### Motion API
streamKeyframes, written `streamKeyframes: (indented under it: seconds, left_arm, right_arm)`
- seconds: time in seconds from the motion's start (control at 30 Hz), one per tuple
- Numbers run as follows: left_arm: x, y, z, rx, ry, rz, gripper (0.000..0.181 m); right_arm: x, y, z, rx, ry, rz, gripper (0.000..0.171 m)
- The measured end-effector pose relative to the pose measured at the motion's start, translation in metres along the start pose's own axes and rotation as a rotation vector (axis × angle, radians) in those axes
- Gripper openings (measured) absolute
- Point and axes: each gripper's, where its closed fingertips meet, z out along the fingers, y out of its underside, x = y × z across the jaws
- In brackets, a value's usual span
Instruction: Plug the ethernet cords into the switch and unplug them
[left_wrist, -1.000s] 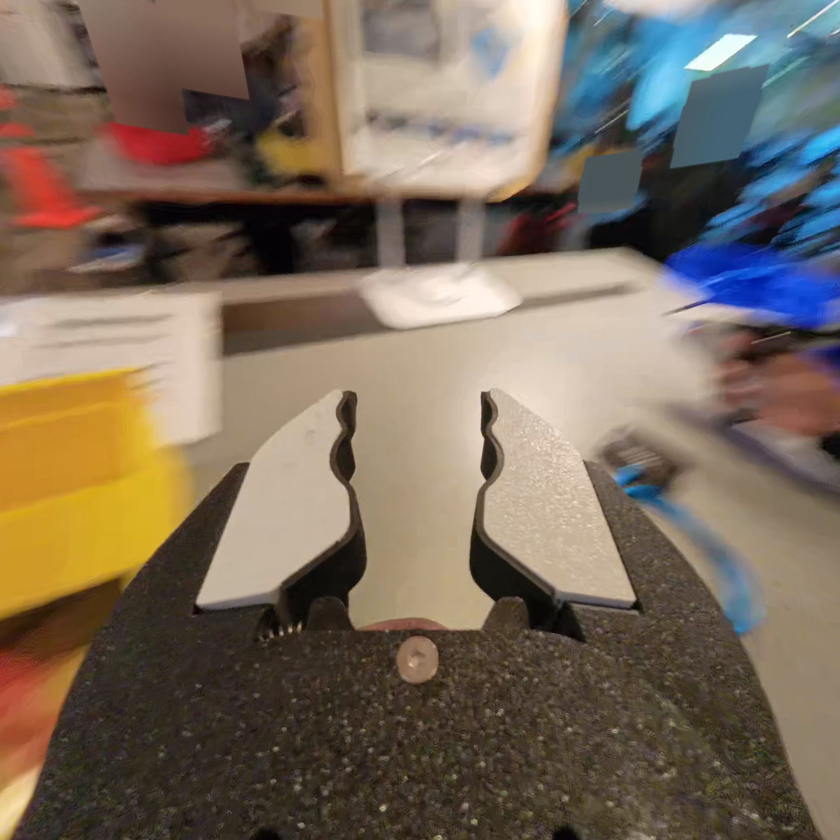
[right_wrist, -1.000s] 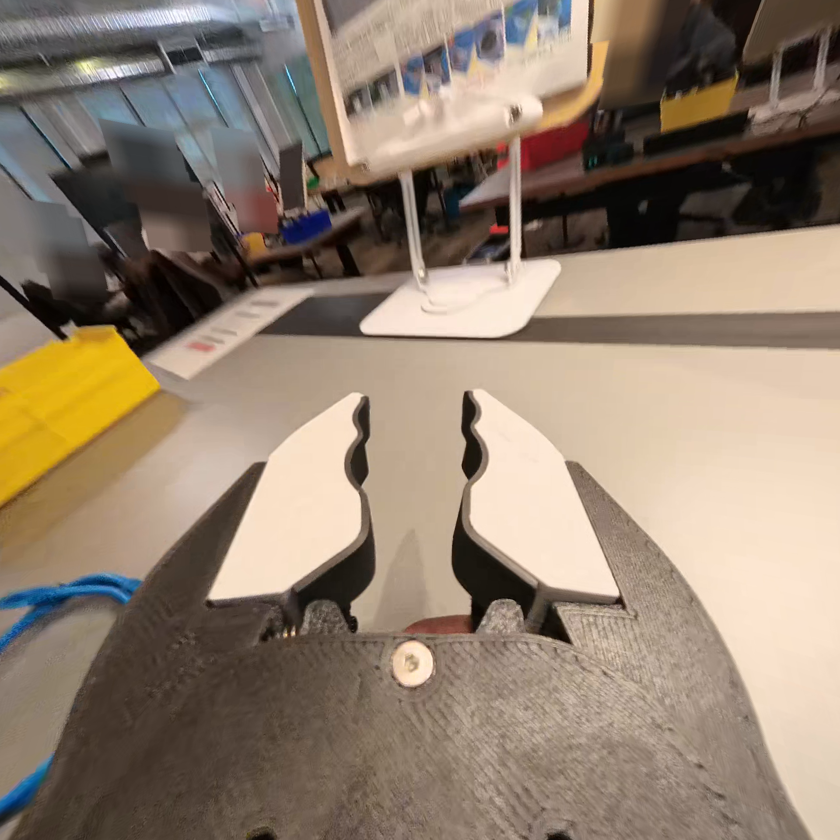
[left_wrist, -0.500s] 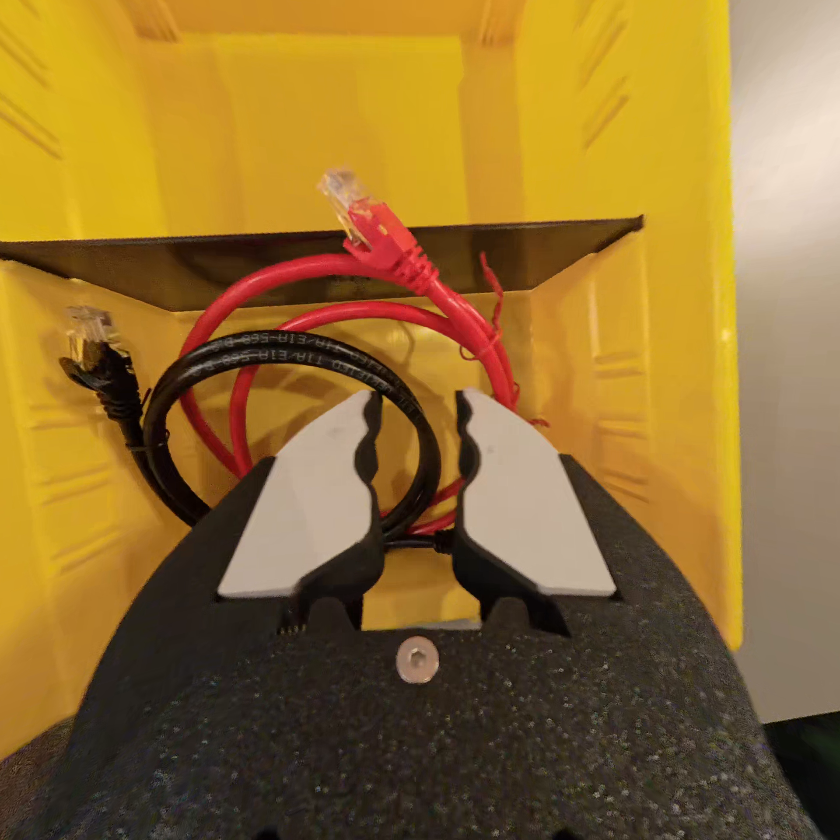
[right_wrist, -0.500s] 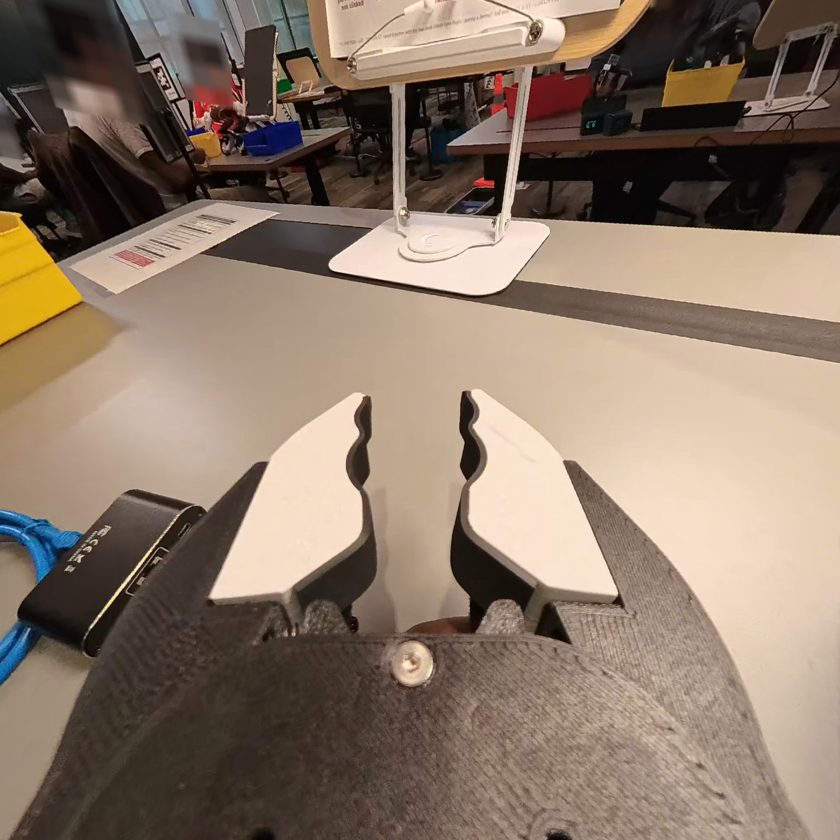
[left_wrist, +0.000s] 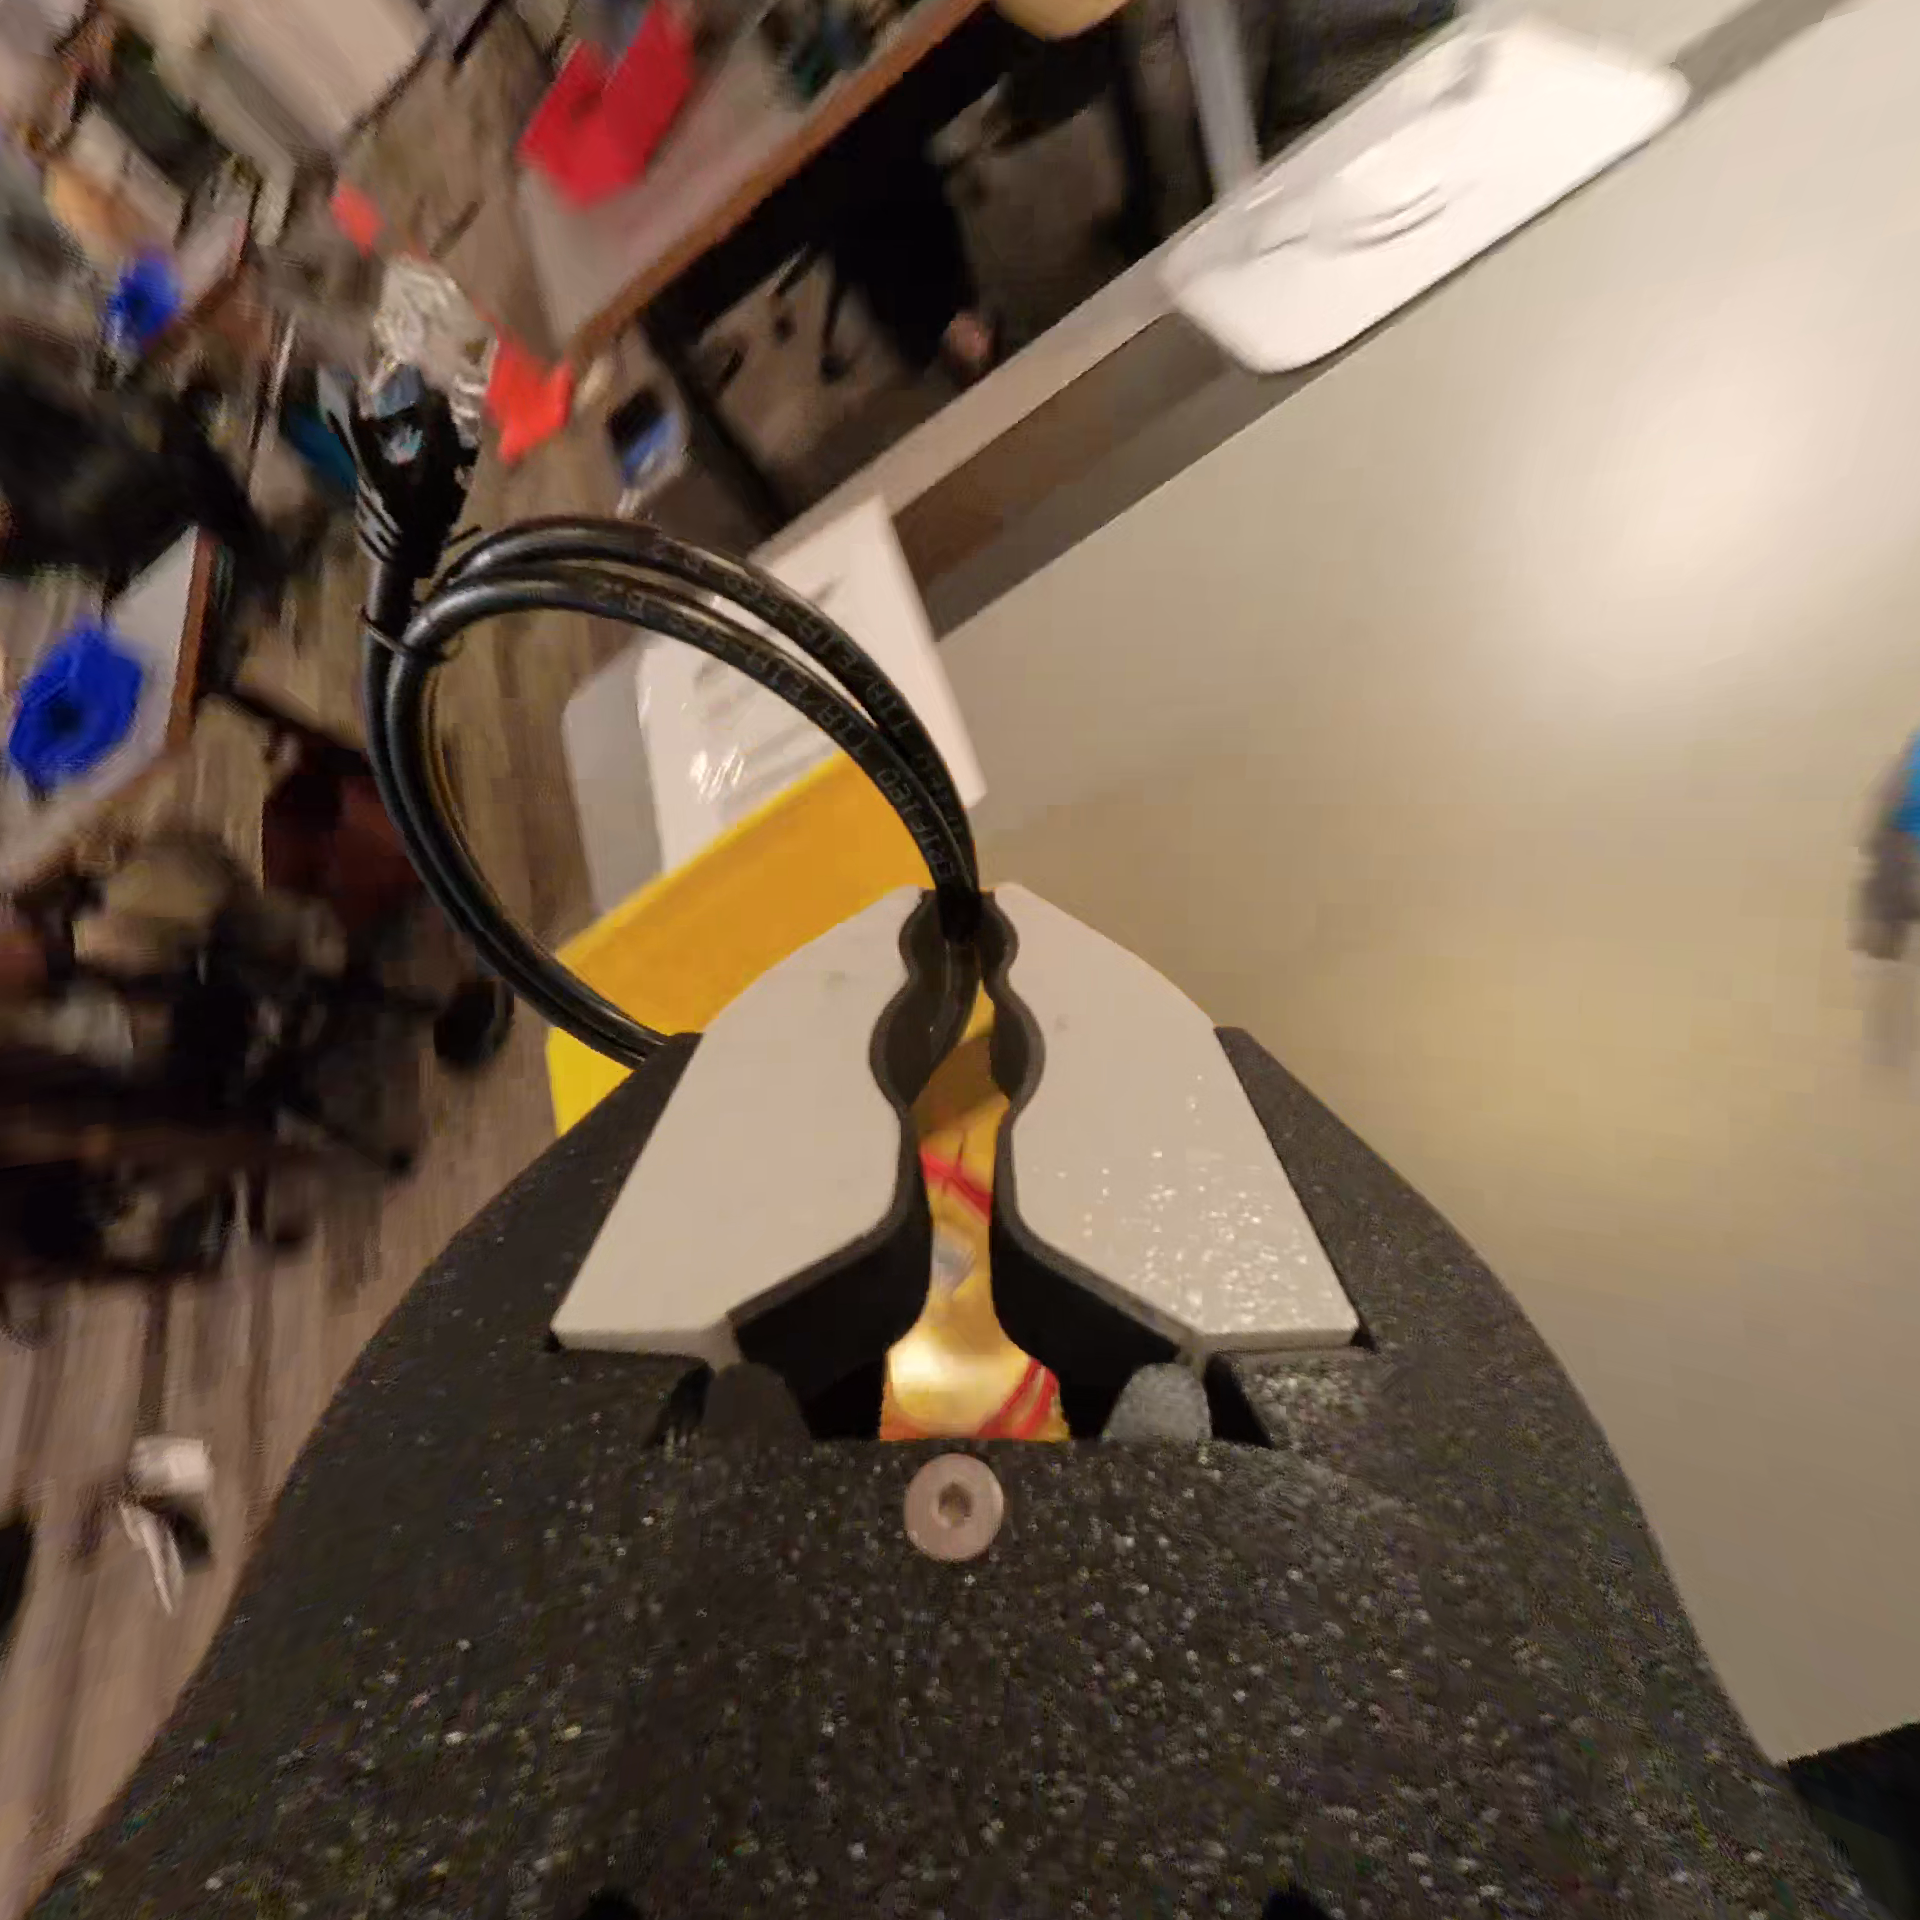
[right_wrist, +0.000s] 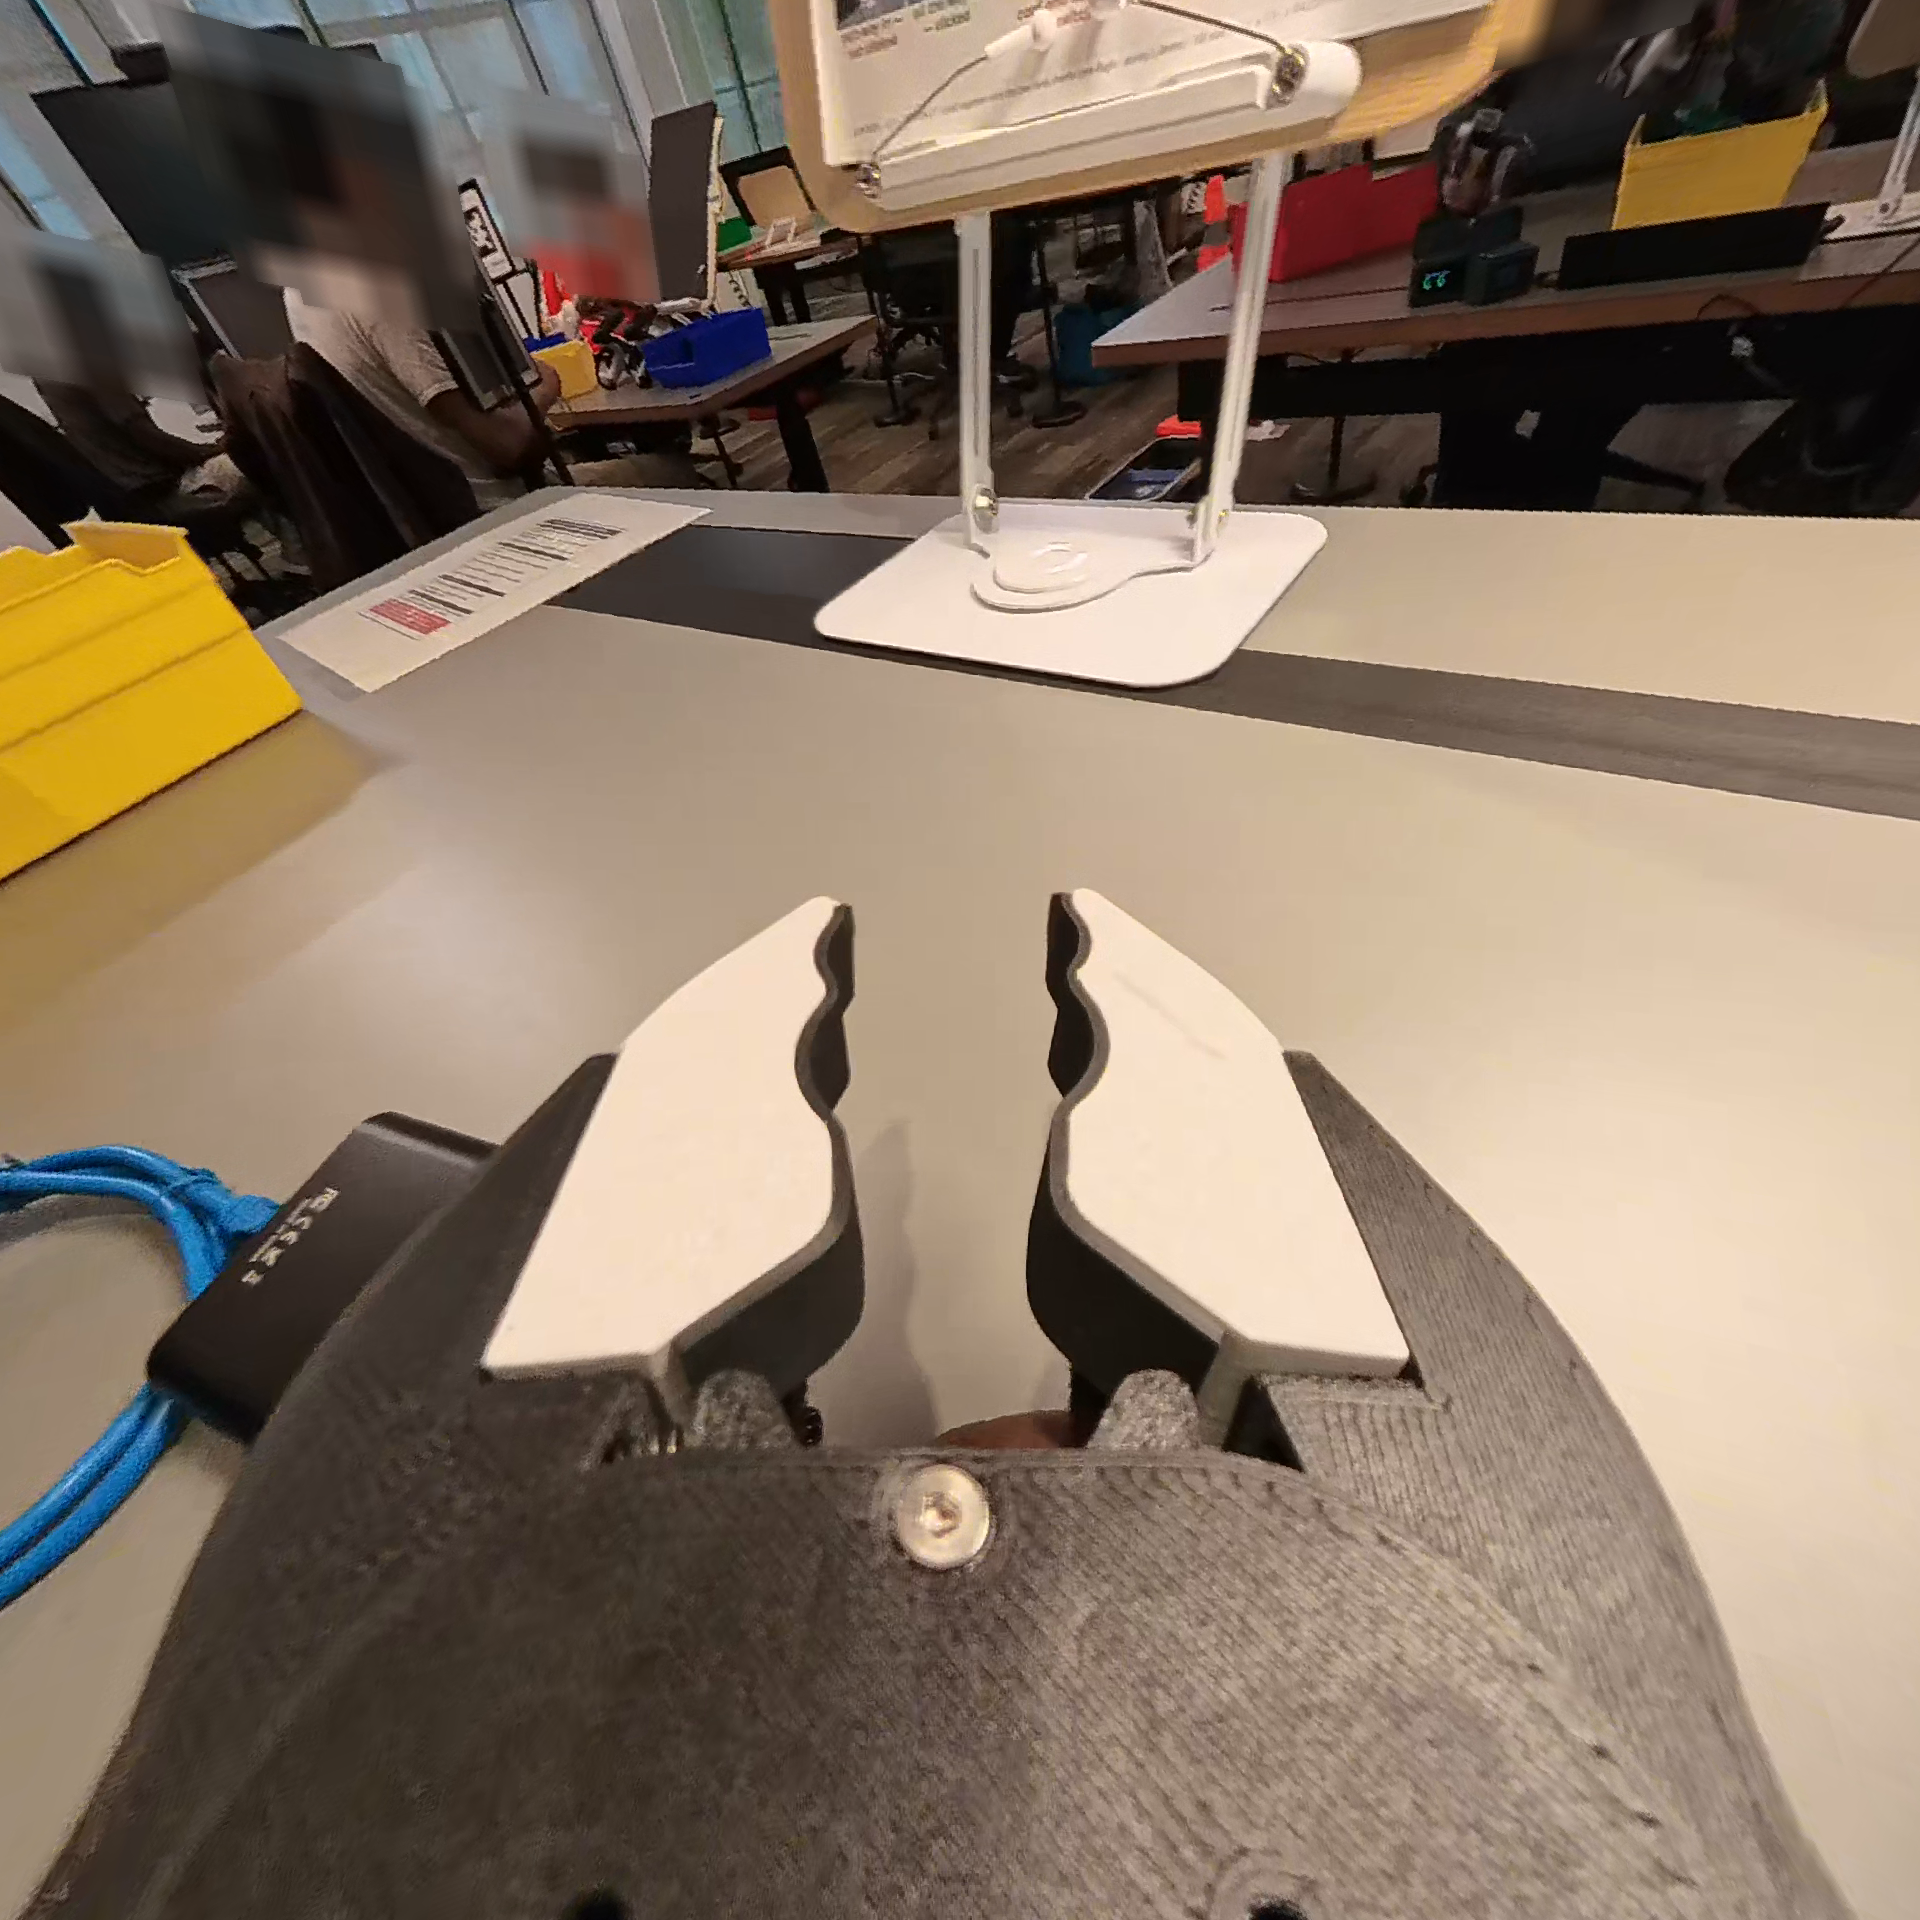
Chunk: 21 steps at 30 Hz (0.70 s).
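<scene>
A blurred workshop fills the left wrist view, tilted, with the pale surface (left_wrist: 1455, 727) running off to the right. The left claw (left_wrist: 961, 925) is pinched shut on a coiled black cord (left_wrist: 665, 603), gripped at the tips so the loop stands clear and its plug (left_wrist: 400, 436) sticks up free, which should leave that end ready to be aimed at a port. Below the claw sits the yellow bin (left_wrist: 748, 883), with a red cord (left_wrist: 966, 1195) glimpsed through the gap. Half a second ago this claw was open, down inside the bin over both cords; now it has lifted the black one out.

In the right wrist view the same surface stretches to a white stand (right_wrist: 1081, 592), a printed sheet (right_wrist: 488, 592) and the yellow bin (right_wrist: 114, 665) at far left. The right claw (right_wrist: 951, 925) hangs open and empty, just beside the black switch (right_wrist: 281, 1268), likely waiting to steady it. A blue cord (right_wrist: 114, 1195) meets the switch's left end. This view has shifted only slightly.
</scene>
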Motion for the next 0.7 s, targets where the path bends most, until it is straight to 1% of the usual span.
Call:
streamKeyframes:
  seconds: [0.03, 0.13, 0.23, 0.33, 0.4, 0.5, 0.57, 0.7]
  left_arm:
    - [0.02, -0.018, 0.006, 0.04, 0.044, 0.082, 0.007]
    - [0.089, -0.061, 0.042, 0.146, 0.186, 0.275, 0.007]
    - [0.168, -0.09, 0.091, 0.251, 0.34, 0.378, 0.007]
    - [0.246, -0.103, 0.146, 0.318, 0.457, 0.425, 0.007]
    - [0.286, -0.105, 0.176, 0.332, 0.474, 0.451, 0.007]
    - [0.328, -0.105, 0.203, 0.356, 0.464, 0.521, 0.007]
    - [0.346, -0.101, 0.21, 0.361, 0.442, 0.598, 0.007]
    - [0.357, -0.093, 0.21, 0.372, 0.357, 0.719, 0.007]
  right_arm:
    - [-0.004, -0.002, 0.0, 0.014, -0.02, -0.009, 0.036]
    - [-0.019, -0.008, -0.002, 0.065, -0.077, -0.052, 0.037]
    - [-0.034, -0.014, -0.005, 0.116, -0.129, -0.107, 0.039]
    - [-0.049, -0.021, -0.01, 0.173, -0.177, -0.171, 0.044]
    - [-0.056, -0.025, -0.014, 0.211, -0.197, -0.217, 0.045]
    - [-0.061, -0.029, -0.015, 0.251, -0.211, -0.258, 0.046]
    - [-0.064, -0.031, -0.012, 0.269, -0.22, -0.269, 0.047]
    - [-0.081, -0.027, 0.004, 0.269, -0.271, -0.293, 0.049]
